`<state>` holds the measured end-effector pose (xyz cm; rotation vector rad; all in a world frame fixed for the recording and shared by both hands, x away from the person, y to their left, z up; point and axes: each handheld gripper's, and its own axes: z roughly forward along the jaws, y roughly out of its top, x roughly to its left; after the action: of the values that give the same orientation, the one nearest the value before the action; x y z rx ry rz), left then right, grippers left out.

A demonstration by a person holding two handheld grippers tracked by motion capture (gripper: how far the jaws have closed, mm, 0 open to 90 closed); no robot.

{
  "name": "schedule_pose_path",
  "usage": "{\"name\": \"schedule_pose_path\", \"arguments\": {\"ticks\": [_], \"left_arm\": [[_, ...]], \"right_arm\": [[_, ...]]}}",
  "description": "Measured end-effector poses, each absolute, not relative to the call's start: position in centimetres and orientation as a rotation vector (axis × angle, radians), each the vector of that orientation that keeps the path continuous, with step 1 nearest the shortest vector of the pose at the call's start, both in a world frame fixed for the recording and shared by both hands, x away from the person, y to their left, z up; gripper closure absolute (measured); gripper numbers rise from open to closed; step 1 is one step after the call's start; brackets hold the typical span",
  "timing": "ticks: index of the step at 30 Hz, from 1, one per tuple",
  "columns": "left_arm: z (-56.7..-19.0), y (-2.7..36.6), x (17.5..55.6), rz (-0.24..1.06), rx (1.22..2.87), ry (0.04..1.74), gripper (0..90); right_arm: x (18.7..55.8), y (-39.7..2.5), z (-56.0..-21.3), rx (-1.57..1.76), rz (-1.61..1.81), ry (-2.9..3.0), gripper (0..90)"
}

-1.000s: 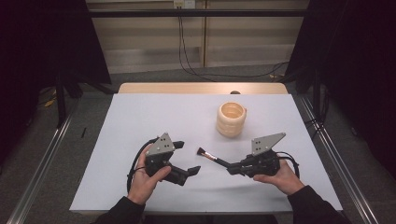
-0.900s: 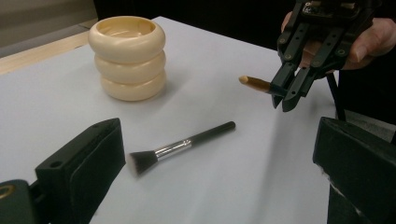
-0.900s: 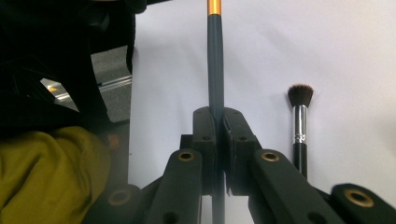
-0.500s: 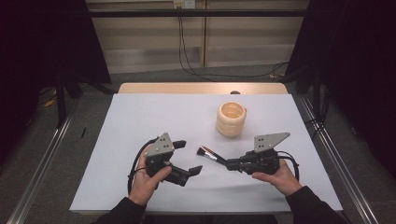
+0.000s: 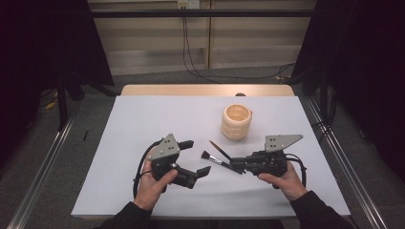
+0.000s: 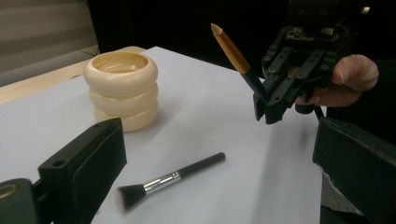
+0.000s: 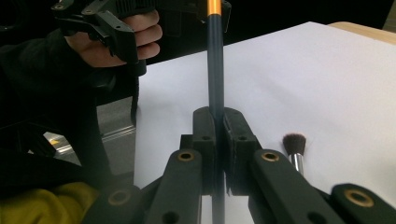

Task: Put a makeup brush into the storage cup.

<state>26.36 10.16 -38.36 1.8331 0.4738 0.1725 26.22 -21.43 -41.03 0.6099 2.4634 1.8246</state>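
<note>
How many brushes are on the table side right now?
2. A dark-handled, orange-tipped brush is clamped in the right gripper, lifted off the table. A black makeup brush with a silver ferrule lies on the white table cover beside it. The cream ringed holder's inside isn't fully visible.

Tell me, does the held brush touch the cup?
Apart. In the left gripper view, the brush in the right gripper is raised, white table between it and the cup.

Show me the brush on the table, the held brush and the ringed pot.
Table brush (image 6: pixel 161 181), left gripper view, on its metal ferrule.
Held brush (image 6: pixel 233 49), left gripper view, on its orange handle.
Ringed pot (image 5: pixel 236 125), high view, on its side wall.
</note>
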Motion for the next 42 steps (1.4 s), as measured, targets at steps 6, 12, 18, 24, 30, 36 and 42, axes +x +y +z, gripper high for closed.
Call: {"name": "schedule_pose_path", "arguments": {"ticks": [6, 12, 18, 24, 30, 36, 42], "left_arm": [[-38.0, 9.3, 26.4, 0.171, 1.809, 0.470, 3.9], [-37.8, 8.3, 26.6, 0.146, 1.796, 0.445, 7.8], [-36.8, 7.4, 26.8, 0.166, 1.847, 0.401, 16.2], [-37.0, 7.0, 27.2, 0.135, 1.839, 0.422, 27.4], [-37.3, 7.2, 27.1, 0.170, 1.805, 0.424, 38.5], [-37.8, 6.8, 27.0, 0.120, 1.793, 0.408, 50.9], [-37.7, 7.0, 27.2, 0.086, 1.769, 0.427, 60.9]], "right_arm": [[26.2, -21.5, -41.0, 0.615, 1.851, 2.435, 84.3], [26.2, -21.6, -40.7, 0.602, 1.855, 2.434, 84.3], [26.3, -21.8, -40.7, 0.605, 1.860, 2.426, 84.3], [26.3, -21.7, -40.8, 0.598, 1.853, 2.433, 84.3], [26.3, -21.5, -40.8, 0.601, 1.840, 2.442, 84.3], [26.1, -21.1, -41.0, 0.592, 1.841, 2.440, 84.3], [26.1, -21.0, -41.1, 0.581, 1.847, 2.447, 84.3]]}}
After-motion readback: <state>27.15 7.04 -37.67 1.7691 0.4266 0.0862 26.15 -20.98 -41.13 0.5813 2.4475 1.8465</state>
